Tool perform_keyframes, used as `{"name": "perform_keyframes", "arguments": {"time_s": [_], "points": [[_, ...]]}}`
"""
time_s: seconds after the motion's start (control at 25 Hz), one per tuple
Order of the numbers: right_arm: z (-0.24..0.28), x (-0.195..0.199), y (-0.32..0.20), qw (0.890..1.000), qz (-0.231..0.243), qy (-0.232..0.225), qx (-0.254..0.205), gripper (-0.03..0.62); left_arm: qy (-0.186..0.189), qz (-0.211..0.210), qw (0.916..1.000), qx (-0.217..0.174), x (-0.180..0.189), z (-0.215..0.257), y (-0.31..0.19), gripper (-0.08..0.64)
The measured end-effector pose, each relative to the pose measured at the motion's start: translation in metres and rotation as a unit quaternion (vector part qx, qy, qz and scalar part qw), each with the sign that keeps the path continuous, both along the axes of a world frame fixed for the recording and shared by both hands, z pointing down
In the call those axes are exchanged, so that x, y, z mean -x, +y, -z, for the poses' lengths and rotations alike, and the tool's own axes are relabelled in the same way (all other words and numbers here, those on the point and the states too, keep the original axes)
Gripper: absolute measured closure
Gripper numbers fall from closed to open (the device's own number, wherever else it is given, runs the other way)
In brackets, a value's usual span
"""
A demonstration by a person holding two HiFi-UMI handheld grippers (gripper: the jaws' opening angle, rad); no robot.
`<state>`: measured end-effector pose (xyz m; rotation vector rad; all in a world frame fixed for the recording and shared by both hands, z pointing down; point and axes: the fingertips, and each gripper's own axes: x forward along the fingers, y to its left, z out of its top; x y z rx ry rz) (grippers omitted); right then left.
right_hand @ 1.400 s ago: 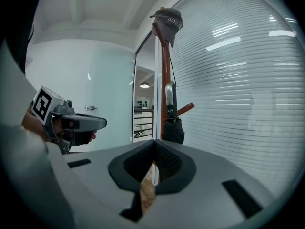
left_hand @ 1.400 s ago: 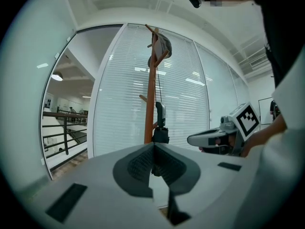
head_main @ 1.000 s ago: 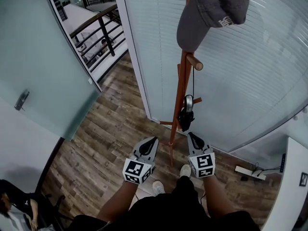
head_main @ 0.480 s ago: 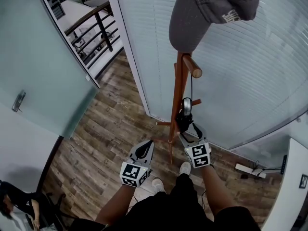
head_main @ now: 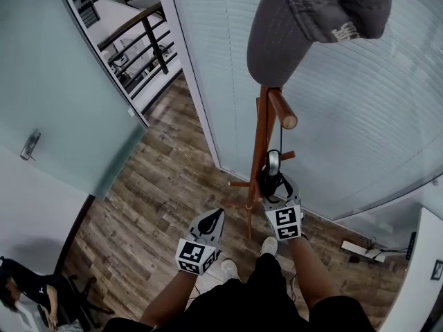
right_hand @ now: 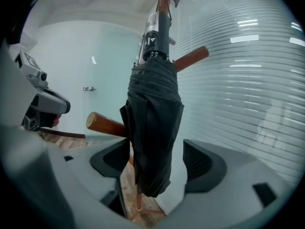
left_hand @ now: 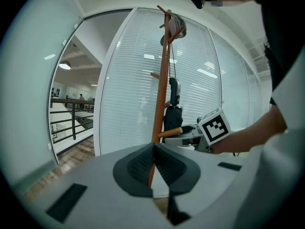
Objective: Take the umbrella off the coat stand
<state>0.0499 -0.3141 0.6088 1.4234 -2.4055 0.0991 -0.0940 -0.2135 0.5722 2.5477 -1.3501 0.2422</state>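
Observation:
A folded black umbrella point(head_main: 269, 180) point(right_hand: 155, 123) point(left_hand: 172, 117) hangs by its strap from a peg of the brown wooden coat stand point(head_main: 261, 126) point(left_hand: 162, 80). My right gripper point(head_main: 275, 185) point(right_hand: 157, 162) is open, and its jaws have just been opening. The umbrella's lower half hangs between the two pads without being pressed. A lower peg point(right_hand: 102, 124) sticks out just left of the umbrella. My left gripper point(head_main: 214, 218) point(left_hand: 153, 149) is shut and empty, lower and to the left of the stand's pole.
A grey cap point(head_main: 315, 12) sits on top of the stand. Behind it curves a glass wall with blinds point(head_main: 374, 116). A frosted glass door with a handle point(head_main: 30, 144) is at the left. Near the wall, a power strip point(head_main: 360, 248) lies on the wood floor.
My right gripper has moved forward to the umbrella and its jaws have gone from shut to spread on either side of it. The left gripper has sunk a little.

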Motion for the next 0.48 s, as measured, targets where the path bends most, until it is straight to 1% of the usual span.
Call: {"name": "perform_keyframes", "arguments": {"time_s": [0.12,0.24,0.28,0.48], "points": [[0.003,0.002,0.0,1.0,0.011,0.007,-0.016,0.258,-0.001,0.0,1.0,0.004,0.0,-0.003,0.0,0.549],[0.004,0.004,0.003,0.999,0.023,0.017,-0.033,0.302,-0.002,0.0,1.0,0.007,-0.002,-0.007,-0.001,0.549],[0.005,0.004,0.003,0.999,0.024,0.017,-0.037,0.328,-0.002,-0.001,1.0,0.01,-0.003,-0.009,-0.001,0.549],[0.004,0.004,0.003,0.999,0.031,0.01,-0.033,0.339,-0.005,-0.007,0.9999,0.015,-0.008,-0.014,-0.002,0.549]]}}
